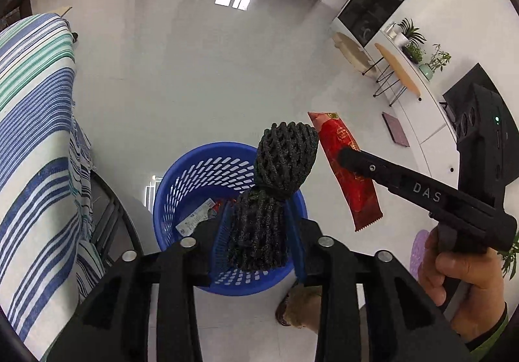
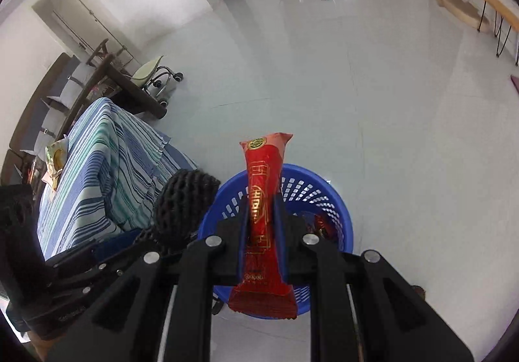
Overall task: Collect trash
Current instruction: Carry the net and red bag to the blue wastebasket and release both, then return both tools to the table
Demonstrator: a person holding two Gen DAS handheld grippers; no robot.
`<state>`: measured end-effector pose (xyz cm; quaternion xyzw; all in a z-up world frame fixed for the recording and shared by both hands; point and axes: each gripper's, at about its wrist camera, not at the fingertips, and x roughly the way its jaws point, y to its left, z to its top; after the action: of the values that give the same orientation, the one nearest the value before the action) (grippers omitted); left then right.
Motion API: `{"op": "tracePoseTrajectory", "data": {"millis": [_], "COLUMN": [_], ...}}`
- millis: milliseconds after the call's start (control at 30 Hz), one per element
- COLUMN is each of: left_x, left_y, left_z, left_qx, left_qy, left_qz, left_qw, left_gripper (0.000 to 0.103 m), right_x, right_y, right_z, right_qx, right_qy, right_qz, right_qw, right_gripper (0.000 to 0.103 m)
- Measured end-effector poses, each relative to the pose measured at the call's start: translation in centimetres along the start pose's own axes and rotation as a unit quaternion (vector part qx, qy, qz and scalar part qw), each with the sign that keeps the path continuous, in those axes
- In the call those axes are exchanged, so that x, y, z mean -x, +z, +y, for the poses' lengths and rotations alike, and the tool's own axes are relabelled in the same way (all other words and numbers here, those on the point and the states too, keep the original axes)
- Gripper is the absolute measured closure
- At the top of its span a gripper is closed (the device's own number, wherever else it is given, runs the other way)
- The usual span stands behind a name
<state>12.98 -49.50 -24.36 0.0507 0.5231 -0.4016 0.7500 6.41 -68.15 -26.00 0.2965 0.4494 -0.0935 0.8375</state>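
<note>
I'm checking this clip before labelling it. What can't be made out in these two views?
- Contents of the blue perforated plastic basket: in both views mostly hidden by the claws and what sits between them, the black foam fruit net and the red snack wrapper.
- Yellow packet on the striped cloth: right view, too small to read.
- Brown object on the floor: left view, cut off by the claw.

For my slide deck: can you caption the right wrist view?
Right hand-held gripper holds a red wrapper above the blue basket.
</note>
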Motion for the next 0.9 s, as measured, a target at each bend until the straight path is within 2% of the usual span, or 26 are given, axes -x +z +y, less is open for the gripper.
{"op": "tracePoseTrajectory", "data": {"millis": [33,67,167,233,333,433,533,633,767,900], "left_x": [-0.5,-1.0,-0.8,0.3,3.8,7.7,11.4,14.0,16.9,19.9], "left_y": [0.2,0.3,0.6,0.6,-0.4,-1.6,-3.8,-6.2,-9.3,-12.1], "left_z": [0.1,0.1,0.1,-0.6,-0.7,-0.5,1.3,5.1,10.7,16.4], "left_qx": [0.003,0.005,-0.007,-0.022,-0.035,-0.043,-0.052,-0.045,-0.017,0.025], "left_qy": [0.004,0.004,0.006,0.005,0.000,0.004,0.033,0.079,0.144,0.192], "left_qz": [-0.001,0.000,-0.004,-0.017,-0.044,-0.071,-0.088,-0.091,-0.086,-0.084], "left_qw": [1.0000,1.0000,0.9999,0.9996,0.9984,0.9965,0.9942,0.9917,0.9856,0.9774], "left_gripper": [0.048,0.034,0.028,0.021,0.013,0.006,0.005,0.005,0.005,0.005], "right_x": [-0.3,-0.3,0.5,1.6,3.1,5.0,5.8,5.9,5.5,3.9], "right_y": [-0.1,-0.1,0.2,0.4,0.4,-0.7,-2.2,-4.3,-7.8,-11.0], "right_z": [-0.5,-0.8,-1.0,-0.7,0.2,2.6,6.1,9.8,15.6,21.3], "right_qx": [-0.006,-0.011,-0.016,-0.013,0.000,0.026,0.073,0.120,0.188,0.236], "right_qy": [0.002,-0.002,0.002,0.000,-0.021,-0.045,-0.072,-0.084,-0.071,-0.045], "right_qz": [0.002,0.002,-0.008,-0.024,-0.051,-0.087,-0.114,-0.130,-0.145,-0.130], "right_qw": [1.000,1.000,1.000,1.000,0.998,0.995,0.988,0.981,0.969,0.962], "right_gripper": [0.056,0.053,0.053,0.052,0.025,0.013,0.010,0.009,0.005,0.005]}}
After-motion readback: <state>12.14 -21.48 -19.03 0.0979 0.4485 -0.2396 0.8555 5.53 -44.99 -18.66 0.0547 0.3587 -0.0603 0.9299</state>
